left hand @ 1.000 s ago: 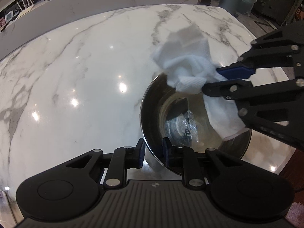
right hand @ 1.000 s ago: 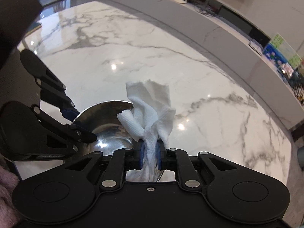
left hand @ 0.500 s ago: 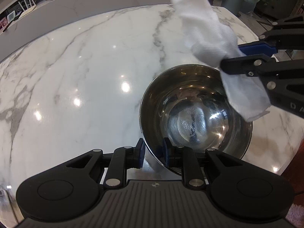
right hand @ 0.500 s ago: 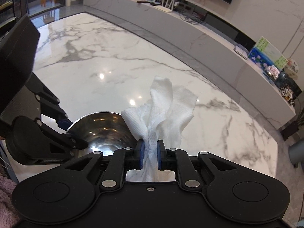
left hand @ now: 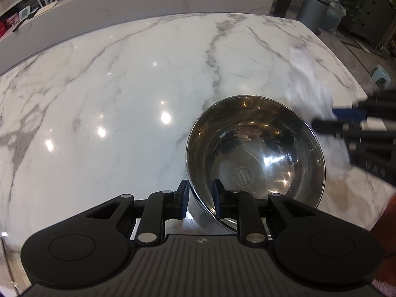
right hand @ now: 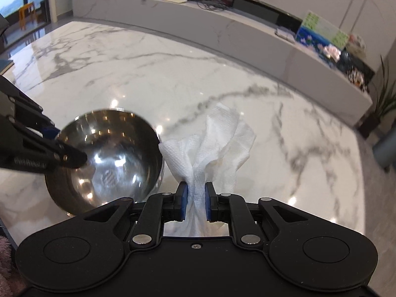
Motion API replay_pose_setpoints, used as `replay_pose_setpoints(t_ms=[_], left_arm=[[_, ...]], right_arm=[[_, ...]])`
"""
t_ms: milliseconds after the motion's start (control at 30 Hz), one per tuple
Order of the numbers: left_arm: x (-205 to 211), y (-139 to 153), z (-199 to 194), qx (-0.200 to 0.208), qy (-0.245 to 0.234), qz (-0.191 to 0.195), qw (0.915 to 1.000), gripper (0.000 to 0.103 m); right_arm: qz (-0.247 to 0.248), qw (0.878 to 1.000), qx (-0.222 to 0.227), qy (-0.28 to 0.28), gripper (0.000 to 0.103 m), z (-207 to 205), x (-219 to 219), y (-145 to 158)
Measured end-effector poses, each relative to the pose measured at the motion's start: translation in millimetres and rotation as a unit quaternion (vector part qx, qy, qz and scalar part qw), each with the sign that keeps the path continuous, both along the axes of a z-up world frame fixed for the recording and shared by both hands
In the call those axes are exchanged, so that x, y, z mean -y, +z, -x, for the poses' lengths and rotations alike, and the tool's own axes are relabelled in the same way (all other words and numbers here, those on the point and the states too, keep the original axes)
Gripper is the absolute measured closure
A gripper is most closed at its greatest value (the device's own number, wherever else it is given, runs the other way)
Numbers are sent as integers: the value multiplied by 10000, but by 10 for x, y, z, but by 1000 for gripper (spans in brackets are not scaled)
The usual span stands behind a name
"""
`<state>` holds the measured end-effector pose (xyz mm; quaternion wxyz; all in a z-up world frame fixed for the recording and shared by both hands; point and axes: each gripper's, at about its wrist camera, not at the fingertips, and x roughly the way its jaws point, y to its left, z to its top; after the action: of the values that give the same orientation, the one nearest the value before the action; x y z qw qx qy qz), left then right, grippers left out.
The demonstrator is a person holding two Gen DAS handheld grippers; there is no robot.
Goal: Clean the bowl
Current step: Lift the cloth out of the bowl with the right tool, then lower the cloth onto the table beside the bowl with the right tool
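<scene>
A shiny steel bowl (left hand: 255, 153) stands on the white marble table (left hand: 123, 86). My left gripper (left hand: 200, 198) is shut on the bowl's near rim, one finger inside and one outside. It also shows in the right wrist view (right hand: 71, 157) at the left, on the bowl (right hand: 106, 158). My right gripper (right hand: 195, 199) is shut on a crumpled white paper towel (right hand: 212, 146) and holds it just right of the bowl, outside it. In the left wrist view the towel (left hand: 307, 91) and right gripper (left hand: 329, 118) are blurred at the right, beside the bowl's far right rim.
The table's right edge (left hand: 346, 66) drops to the floor, with a grey bin (left hand: 314, 7) and a plant beyond. A long marble counter (right hand: 222, 22) with small items runs behind the table. A reddish rug (left hand: 386, 222) lies at the lower right.
My right gripper has lifted the towel out of the bowl and drawn it away to the bowl's right side. The left gripper and the bowl have stayed put.
</scene>
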<state>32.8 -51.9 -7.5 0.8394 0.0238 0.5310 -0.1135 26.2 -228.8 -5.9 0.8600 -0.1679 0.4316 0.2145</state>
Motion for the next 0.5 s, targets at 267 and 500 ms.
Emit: replay_pose_setpoints(t_ms=[267,500], left_arm=[[10,-11,70,-28,94,56,9999,82],[-3,-30,86,-30,208,146,9997,81]], right_arm=[[-295,9988,102,-366,58,220,170,-156],[-1100,9797,683,-1532,57,498,465,-135]])
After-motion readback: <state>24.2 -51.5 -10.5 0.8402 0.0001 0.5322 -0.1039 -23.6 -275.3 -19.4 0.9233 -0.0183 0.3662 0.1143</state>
